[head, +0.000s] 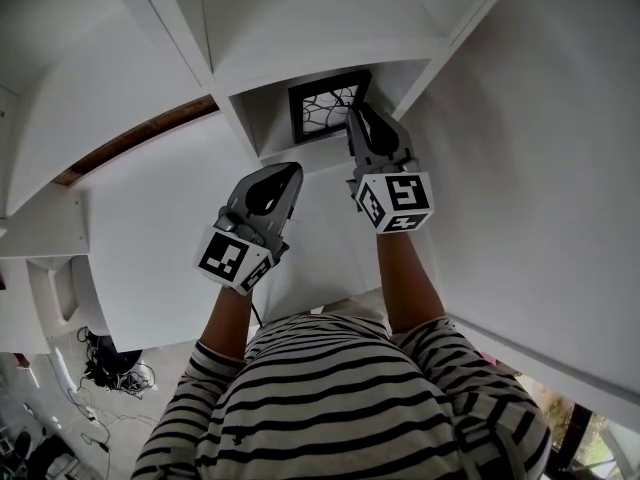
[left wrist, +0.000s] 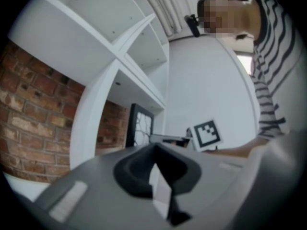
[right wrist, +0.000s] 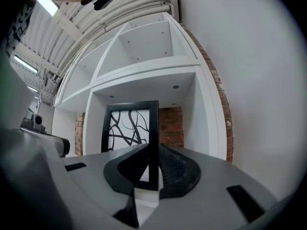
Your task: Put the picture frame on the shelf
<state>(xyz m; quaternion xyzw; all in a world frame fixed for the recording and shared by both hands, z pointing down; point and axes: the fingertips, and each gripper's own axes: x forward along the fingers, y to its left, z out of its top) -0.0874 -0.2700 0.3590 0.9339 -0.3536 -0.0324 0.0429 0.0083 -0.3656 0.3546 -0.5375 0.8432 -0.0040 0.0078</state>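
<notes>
The black picture frame (head: 322,105) with a branch pattern stands upright in a cubby of the white shelf (head: 240,123). My right gripper (head: 358,114) reaches into that cubby. In the right gripper view the frame (right wrist: 128,126) has its right border squeezed between the jaws of my right gripper (right wrist: 151,150), which is shut on it. My left gripper (head: 284,171) hangs lower and to the left, outside the cubby and apart from the frame. Its jaws meet at the tip in the left gripper view (left wrist: 154,150), with nothing held. From there the frame (left wrist: 139,126) shows edge-on.
The cubby has white side walls (right wrist: 206,114) and a top board (right wrist: 144,80), with a brick wall (right wrist: 170,128) behind it. More open cubbies lie above and to the left. A white wall (head: 540,168) rises on the right. Cables (head: 115,373) lie on the floor at lower left.
</notes>
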